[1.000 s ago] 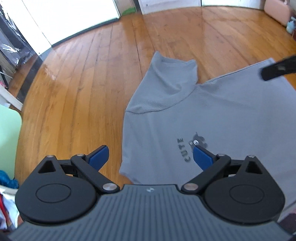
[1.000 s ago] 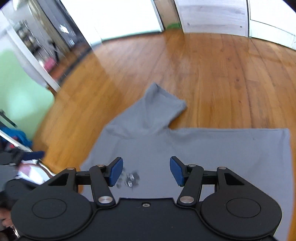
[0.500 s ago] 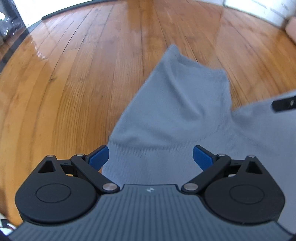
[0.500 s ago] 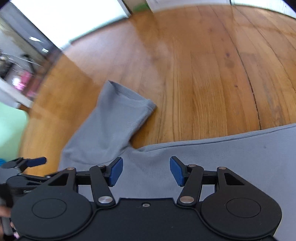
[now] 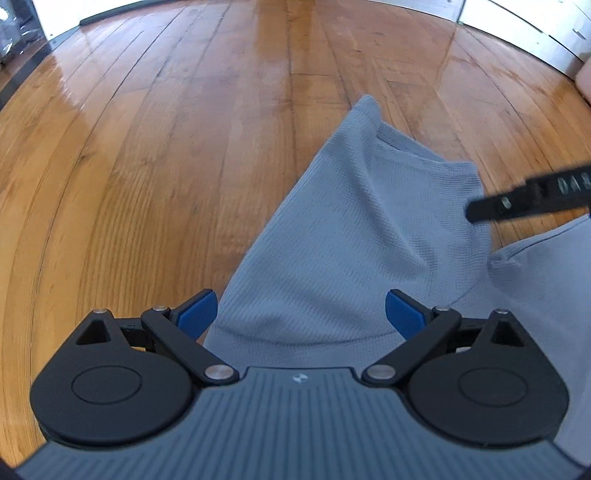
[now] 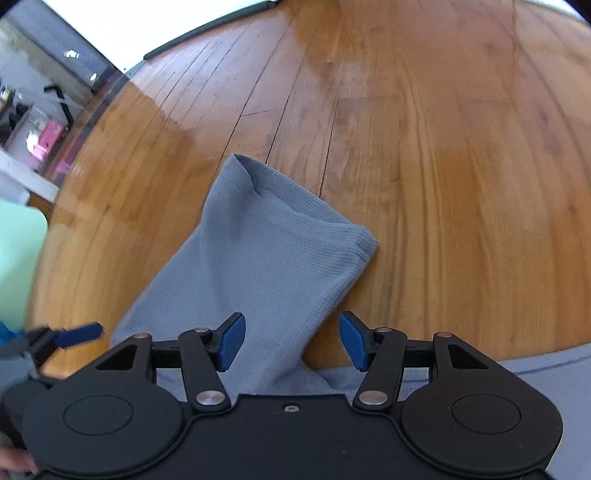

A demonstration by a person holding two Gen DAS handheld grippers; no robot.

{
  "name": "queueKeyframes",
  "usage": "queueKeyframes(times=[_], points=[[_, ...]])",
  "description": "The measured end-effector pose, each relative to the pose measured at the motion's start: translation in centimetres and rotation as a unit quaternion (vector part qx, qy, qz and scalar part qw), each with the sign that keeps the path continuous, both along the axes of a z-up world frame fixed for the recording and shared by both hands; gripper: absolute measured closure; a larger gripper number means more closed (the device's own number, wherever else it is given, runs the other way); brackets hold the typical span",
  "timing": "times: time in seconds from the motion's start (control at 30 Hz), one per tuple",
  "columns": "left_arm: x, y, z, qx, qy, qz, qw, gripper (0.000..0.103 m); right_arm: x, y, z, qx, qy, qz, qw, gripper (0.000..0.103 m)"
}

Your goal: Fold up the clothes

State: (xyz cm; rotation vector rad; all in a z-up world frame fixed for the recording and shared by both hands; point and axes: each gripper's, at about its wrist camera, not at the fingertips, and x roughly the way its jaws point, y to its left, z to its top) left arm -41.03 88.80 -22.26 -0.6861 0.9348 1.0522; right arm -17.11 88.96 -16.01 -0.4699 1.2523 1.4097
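A grey T-shirt lies flat on the wooden floor, one short sleeve (image 5: 362,229) spread out ahead. My left gripper (image 5: 301,314) hovers open over the base of that sleeve near the shoulder, blue pads wide apart, nothing between them. My right gripper (image 6: 291,341) is open too, above the sleeve (image 6: 266,258) where its lower edge meets the shirt body (image 6: 546,373). One right gripper finger (image 5: 528,197) reaches in at the right of the left wrist view. In the right wrist view, the left gripper's blue fingertip (image 6: 79,334) shows at the far left.
Bare wooden floor (image 5: 166,147) surrounds the sleeve on the left and beyond. A dark threshold strip (image 6: 207,31) and a bright doorway lie at the far end. A pale green object (image 6: 18,266) and shelving with pink items (image 6: 48,136) stand at the left.
Both grippers have dropped closer to the floor and moved from over the shirt's printed chest toward the sleeve, which now fills more of each view. Both jaws have stayed open.
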Motion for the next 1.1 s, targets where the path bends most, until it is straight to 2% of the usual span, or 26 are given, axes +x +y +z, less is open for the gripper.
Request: queueKeyframes(times=[0.13, 0.23, 0.3, 0.5, 0.63, 0.73, 0.8, 0.83, 0.87, 0.9, 0.93, 0.97, 1.0, 1.03, 1.1], points=[[0.4, 1.3, -0.3, 0.024, -0.009, -0.008, 0.9996, 0.004, 0.0, 1.2, -1.0, 0.005, -0.035, -0.009, 0.999, 0.04], [0.7, 2.8, -0.8, 0.024, -0.032, -0.003, 0.9992, 0.004, -0.6, 1.5, -1.9, 0.008, -0.045, 0.0, 0.999, 0.04], [1.1, 4.0, -1.2, 0.016, -0.04, -0.004, 0.9991, 0.004, -1.3, 1.3, -2.2, 0.027, -0.056, 0.01, 0.998, 0.04], [2.3, 6.7, -2.6, 0.012, -0.033, 0.0, 0.9994, 0.004, -3.9, 1.3, -2.3, 0.062, -0.116, 0.051, 0.99, 0.039], [2.6, 8.0, -3.5, 0.014, -0.02, 0.043, 0.9988, 0.004, -4.4, 1.4, -2.1, 0.078, -0.15, 0.062, 0.984, 0.039], [3.0, 8.2, -4.1, 0.02, -0.024, 0.049, 0.9983, 0.002, -5.0, 1.1, -2.5, 0.095, -0.188, 0.067, 0.975, 0.039], [3.4, 8.2, -4.5, 0.027, -0.025, 0.049, 0.9981, 0.002, -5.1, 0.6, -2.6, 0.115, -0.194, 0.073, 0.971, 0.05], [3.5, 8.0, -4.7, 0.038, -0.02, 0.044, 0.9981, 0.004, -4.9, 0.4, -2.6, 0.127, -0.188, 0.077, 0.971, 0.077], [3.6, 7.8, -4.9, 0.048, -0.014, 0.038, 0.998, 0.005, -4.8, 0.3, -2.6, 0.138, -0.181, 0.081, 0.97, 0.096], [3.9, 7.6, -5.1, 0.062, 0.002, 0.026, 0.9978, 0.006, -4.7, 0.1, -2.6, 0.145, -0.179, 0.082, 0.97, 0.097], [3.9, 7.3, -4.9, 0.071, -0.009, 0.014, 0.9973, 0.022, -4.6, -0.3, -2.5, 0.152, -0.184, 0.076, 0.968, 0.097], [4.0, 7.0, -4.7, 0.08, -0.019, 0.002, 0.9966, 0.048, -4.3, -0.8, -2.4, 0.161, -0.189, 0.069, 0.966, 0.098], [4.1, 6.6, -4.3, 0.083, -0.02, -0.01, 0.9963, 0.065, -4.3, -1.2, -2.2, 0.171, -0.186, 0.065, 0.965, 0.098], [4.4, 6.3, -4.0, 0.086, -0.011, -0.02, 0.996, 0.101, -4.3, -1.6, -1.9, 0.181, -0.184, 0.061, 0.964, 0.099], [4.5, 5.2, -3.1, 0.103, 0.013, -0.021, 0.9943, 0.101, -4.6, -2.8, -1.0, 0.21, -0.183, 0.061, 0.958, 0.099]])
